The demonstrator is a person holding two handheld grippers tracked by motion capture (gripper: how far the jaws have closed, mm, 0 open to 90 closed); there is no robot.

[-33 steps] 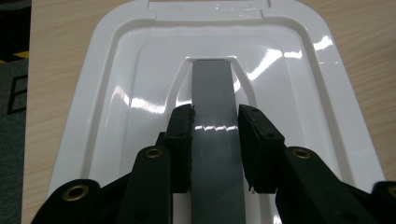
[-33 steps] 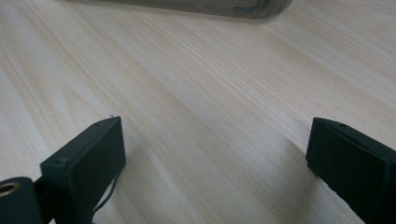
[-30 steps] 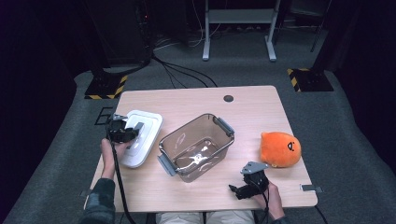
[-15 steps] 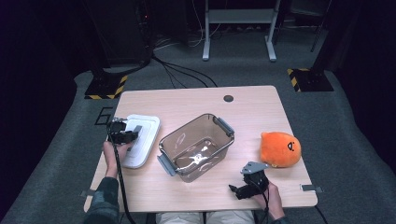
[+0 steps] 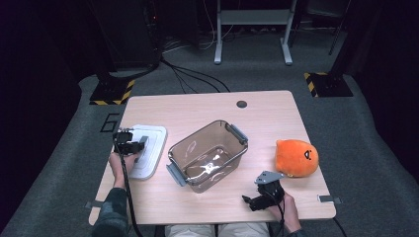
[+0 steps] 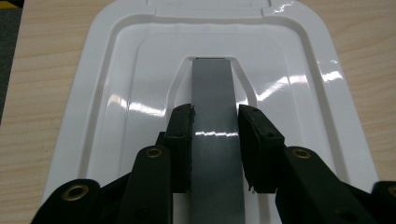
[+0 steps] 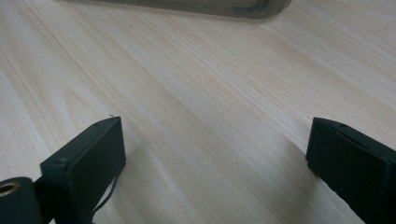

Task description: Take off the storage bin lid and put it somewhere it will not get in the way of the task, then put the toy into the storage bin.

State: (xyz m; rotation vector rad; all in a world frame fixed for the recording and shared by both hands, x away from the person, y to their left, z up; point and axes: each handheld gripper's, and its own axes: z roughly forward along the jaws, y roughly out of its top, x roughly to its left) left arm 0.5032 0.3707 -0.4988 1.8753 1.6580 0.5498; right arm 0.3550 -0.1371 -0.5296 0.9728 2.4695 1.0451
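Right hand-held gripper (image 5: 257, 200) rested low on worktop (image 5: 267, 118), near front edge, jaws wide apart, empty. Left hand-held gripper (image 6: 215, 135) over white lid (image 6: 116, 93), jaws narrowly apart, straddling its grey handle strip (image 6: 212, 88). Clear storage bin (image 5: 207, 155) mid-worktop. Orange plush (image 5: 295, 157) at right.

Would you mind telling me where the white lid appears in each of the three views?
High view: the white lid lies at the table's left edge, under the left gripper.
Left gripper view: the lid spreads across the frame, jaws either side of its grey handle.
Right gripper view: not in it.
Shared landmark: the light wooden table.
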